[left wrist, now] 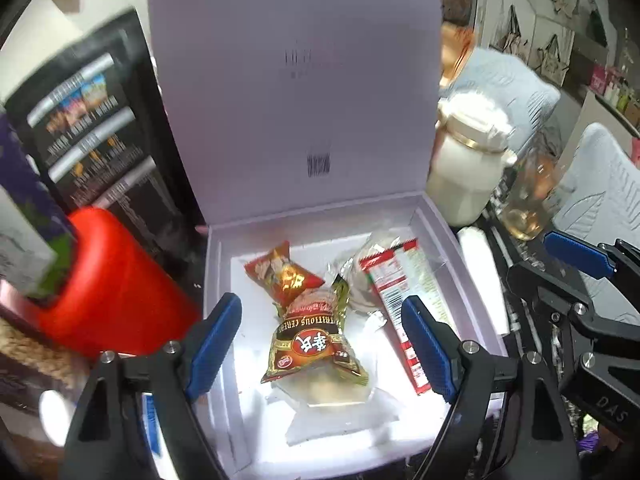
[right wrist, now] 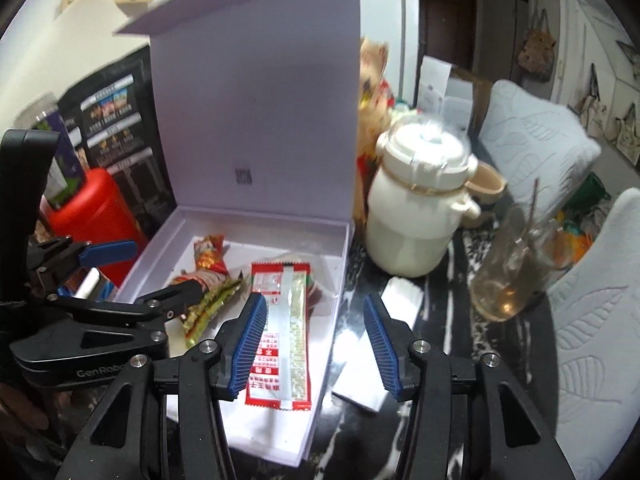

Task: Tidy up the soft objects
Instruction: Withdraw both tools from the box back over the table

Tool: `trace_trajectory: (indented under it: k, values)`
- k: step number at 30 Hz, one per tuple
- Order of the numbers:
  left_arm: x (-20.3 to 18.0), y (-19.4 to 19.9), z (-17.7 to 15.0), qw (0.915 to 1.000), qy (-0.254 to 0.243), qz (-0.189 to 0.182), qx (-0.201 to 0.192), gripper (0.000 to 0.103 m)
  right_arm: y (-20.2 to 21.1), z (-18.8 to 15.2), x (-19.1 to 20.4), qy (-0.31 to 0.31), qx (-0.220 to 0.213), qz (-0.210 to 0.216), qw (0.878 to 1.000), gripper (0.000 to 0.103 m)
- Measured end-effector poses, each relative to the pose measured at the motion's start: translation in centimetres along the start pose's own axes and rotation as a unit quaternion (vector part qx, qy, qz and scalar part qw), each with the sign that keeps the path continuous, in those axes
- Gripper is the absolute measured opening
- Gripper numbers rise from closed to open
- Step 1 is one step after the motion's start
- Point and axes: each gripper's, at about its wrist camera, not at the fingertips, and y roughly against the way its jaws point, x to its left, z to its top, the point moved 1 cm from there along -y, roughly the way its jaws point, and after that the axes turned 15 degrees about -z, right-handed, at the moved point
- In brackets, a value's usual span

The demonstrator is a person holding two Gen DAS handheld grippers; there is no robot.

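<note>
A pale lilac box [left wrist: 436,216] stands with its lid upright. Inside lie a red snack packet [left wrist: 282,274], a brown and gold cereal packet [left wrist: 316,344], a clear-wrapped item [left wrist: 360,276] and a long red and white packet [left wrist: 396,296]. My left gripper [left wrist: 322,340] hovers open above the cereal packet, touching nothing. In the right wrist view my right gripper [right wrist: 316,344] is open above the box's [right wrist: 260,216] right side, with the long red and white packet [right wrist: 280,332] lying below it. The left gripper [right wrist: 166,266] shows at the left, over the snacks.
A white lidded jar [right wrist: 416,208] and a glass with a stirrer [right wrist: 508,272] stand right of the box on the dark marbled table. A white packet [right wrist: 372,340] lies beside the box wall. A red canister [left wrist: 116,280] and a black carton [left wrist: 92,128] crowd the left.
</note>
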Motion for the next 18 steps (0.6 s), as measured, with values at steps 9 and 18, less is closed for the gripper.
trace_trajectory:
  k: [9, 18]
  values:
    - [-2.9, 7.2, 0.8, 0.9976, -0.024, -0.015, -0.063, 0.082, 6.7, 1.0, -1.6, -0.022, -0.057, -0.006, 0.998, 0.057]
    - [-6.1, 14.4, -0.2, 0.9902, -0.059, -0.019, -0.125, 0.097, 14.7, 0.8, -2.5, -0.031, -0.127, -0.011, 0.991, 0.065]
